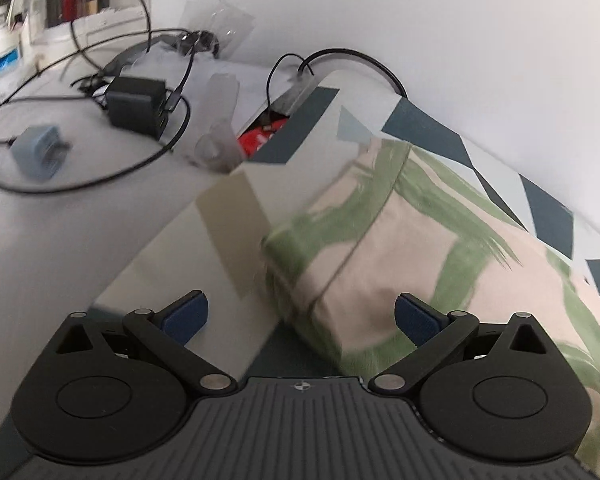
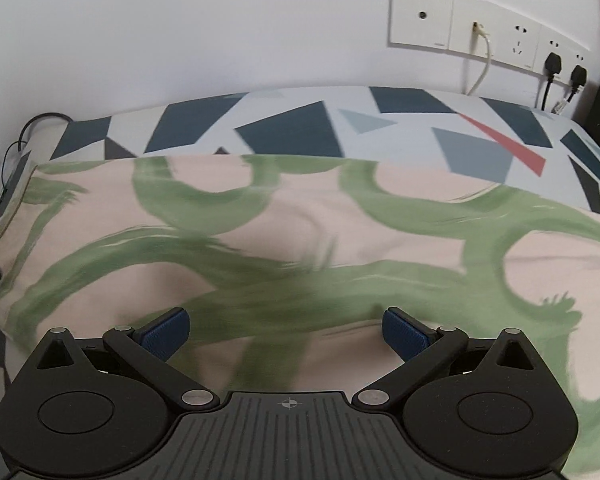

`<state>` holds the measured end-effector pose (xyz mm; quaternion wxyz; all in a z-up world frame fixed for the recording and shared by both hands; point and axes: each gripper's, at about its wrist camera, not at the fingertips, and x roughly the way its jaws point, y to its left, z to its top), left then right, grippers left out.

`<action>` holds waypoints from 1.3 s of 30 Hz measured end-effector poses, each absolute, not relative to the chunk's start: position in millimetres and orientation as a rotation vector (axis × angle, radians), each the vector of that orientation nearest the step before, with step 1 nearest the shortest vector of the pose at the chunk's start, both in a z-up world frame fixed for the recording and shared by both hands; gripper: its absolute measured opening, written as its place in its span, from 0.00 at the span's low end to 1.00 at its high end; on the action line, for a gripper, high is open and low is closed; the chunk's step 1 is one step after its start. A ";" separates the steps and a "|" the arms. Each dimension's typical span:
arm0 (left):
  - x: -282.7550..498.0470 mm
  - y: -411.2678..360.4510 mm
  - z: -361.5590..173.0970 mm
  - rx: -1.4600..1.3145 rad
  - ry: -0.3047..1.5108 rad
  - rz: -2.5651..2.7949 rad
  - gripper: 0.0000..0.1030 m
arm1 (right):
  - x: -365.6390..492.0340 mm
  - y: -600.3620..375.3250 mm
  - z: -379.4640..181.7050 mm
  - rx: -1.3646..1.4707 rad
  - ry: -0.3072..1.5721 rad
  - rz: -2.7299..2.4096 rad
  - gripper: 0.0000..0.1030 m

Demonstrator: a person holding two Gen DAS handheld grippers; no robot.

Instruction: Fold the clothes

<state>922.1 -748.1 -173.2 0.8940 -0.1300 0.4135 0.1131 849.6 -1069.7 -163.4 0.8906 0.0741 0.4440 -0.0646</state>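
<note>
Both the left gripper (image 1: 302, 318) and right gripper (image 2: 286, 332) are hovering spread and empty over the cream, green-brushed garment (image 2: 300, 240), which is lying on the patterned cloth (image 2: 288, 128), seemingly lining up for a fold.

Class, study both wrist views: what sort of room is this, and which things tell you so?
Probably a home bedroom or study corner: a geometric blue-and-white patterned sheet under a cream cloth with green brushstrokes, white wall sockets with plugs, and a black charger with cables on a cluttered surface.
</note>
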 end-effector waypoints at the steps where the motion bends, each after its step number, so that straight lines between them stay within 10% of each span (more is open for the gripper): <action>1: 924.7 -750.3 -172.8 -0.254 0.853 0.236 0.63 | 850.3 -1065.0 -164.0 0.153 0.923 -0.140 0.99; 4: 928.3 -747.9 -166.8 -0.270 0.857 0.213 0.22 | 849.4 -1059.1 -166.6 0.137 0.934 -0.167 0.99; 7: 929.2 -741.2 -163.4 -0.324 0.842 0.206 0.17 | 845.1 -1060.3 -173.0 0.116 0.943 -0.227 0.99; 25: 912.6 -648.2 -131.3 -0.323 0.727 0.293 0.14 | 869.2 -939.2 -176.3 -0.002 0.840 0.017 0.99; 39: 868.4 -843.4 -59.7 -0.025 0.516 -0.246 0.13 | 852.8 -1122.7 -131.9 0.210 0.909 -0.139 0.99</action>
